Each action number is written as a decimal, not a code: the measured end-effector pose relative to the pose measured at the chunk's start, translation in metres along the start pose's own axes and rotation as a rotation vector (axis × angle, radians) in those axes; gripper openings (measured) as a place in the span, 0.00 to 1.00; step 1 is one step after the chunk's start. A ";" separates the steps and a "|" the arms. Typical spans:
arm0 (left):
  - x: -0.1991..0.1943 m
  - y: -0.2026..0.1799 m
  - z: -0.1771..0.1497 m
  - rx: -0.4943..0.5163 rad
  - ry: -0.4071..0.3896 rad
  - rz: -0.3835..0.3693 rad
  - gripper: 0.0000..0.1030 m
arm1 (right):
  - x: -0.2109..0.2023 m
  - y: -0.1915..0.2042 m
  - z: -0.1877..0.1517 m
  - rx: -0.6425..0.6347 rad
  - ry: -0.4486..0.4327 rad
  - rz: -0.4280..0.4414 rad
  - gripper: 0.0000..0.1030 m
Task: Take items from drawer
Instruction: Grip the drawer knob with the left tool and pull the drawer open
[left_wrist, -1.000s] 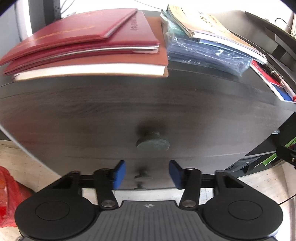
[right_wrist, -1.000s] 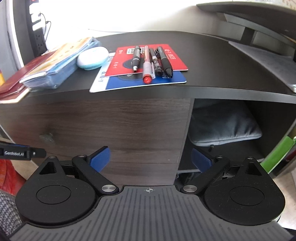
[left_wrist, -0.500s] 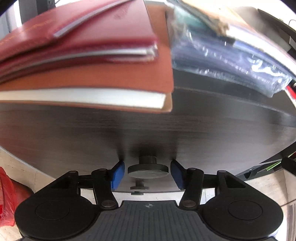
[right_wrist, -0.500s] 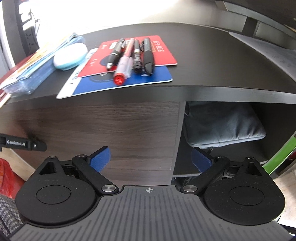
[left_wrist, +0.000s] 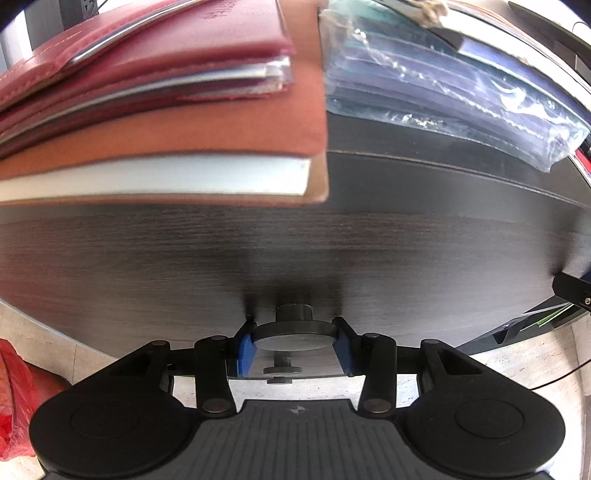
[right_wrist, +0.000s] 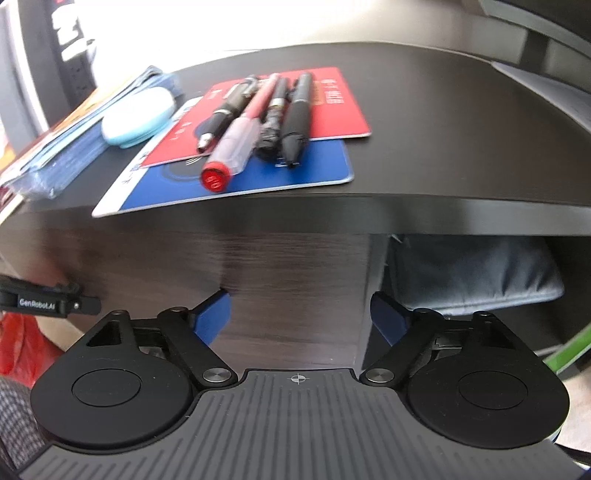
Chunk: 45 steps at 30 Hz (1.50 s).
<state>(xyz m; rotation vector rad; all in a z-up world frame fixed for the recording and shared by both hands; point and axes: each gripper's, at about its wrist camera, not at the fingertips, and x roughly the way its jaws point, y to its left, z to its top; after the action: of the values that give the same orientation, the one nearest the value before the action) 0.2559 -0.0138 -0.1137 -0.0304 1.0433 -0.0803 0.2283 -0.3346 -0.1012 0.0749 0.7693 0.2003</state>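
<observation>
A dark wood drawer front (left_wrist: 258, 266) fills the left wrist view, with a round grey knob (left_wrist: 295, 338) low in the middle. My left gripper (left_wrist: 295, 345) has the knob between its blue pads; the jaws are closing and both pads touch the knob's rim. The drawer is shut, so its contents are hidden. In the right wrist view my right gripper (right_wrist: 301, 317) hangs in front of the same drawer front (right_wrist: 280, 266), near its right edge. Its jaws are closing with nothing between them. The left gripper's body (right_wrist: 44, 301) shows at the far left.
On the desk top lie red books (left_wrist: 147, 110), a plastic-wrapped blue bundle (left_wrist: 443, 85), several pens (right_wrist: 258, 122) on red and blue cards, and a pale blue oval case (right_wrist: 138, 118). A grey cushion (right_wrist: 472, 273) fills the open shelf on the right. A red bag (left_wrist: 18, 387) is on the floor.
My left gripper moved in to the drawer front and narrowed its jaws onto the knob. My right gripper came closer to the desk and its jaws narrowed a little.
</observation>
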 end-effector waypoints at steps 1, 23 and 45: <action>0.000 0.001 0.000 0.005 -0.002 -0.001 0.41 | 0.000 0.003 -0.001 -0.024 -0.003 -0.008 0.82; -0.016 0.012 -0.021 0.145 -0.020 0.016 0.40 | -0.019 0.016 -0.015 -0.168 0.062 -0.065 0.61; -0.058 0.019 -0.048 0.234 0.034 -0.046 0.54 | -0.119 0.054 -0.065 -0.086 0.043 -0.191 0.74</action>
<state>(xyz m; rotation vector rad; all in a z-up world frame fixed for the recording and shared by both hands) 0.1869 0.0103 -0.0891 0.1597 1.0615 -0.2445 0.0909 -0.3073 -0.0589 -0.0845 0.8047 0.0539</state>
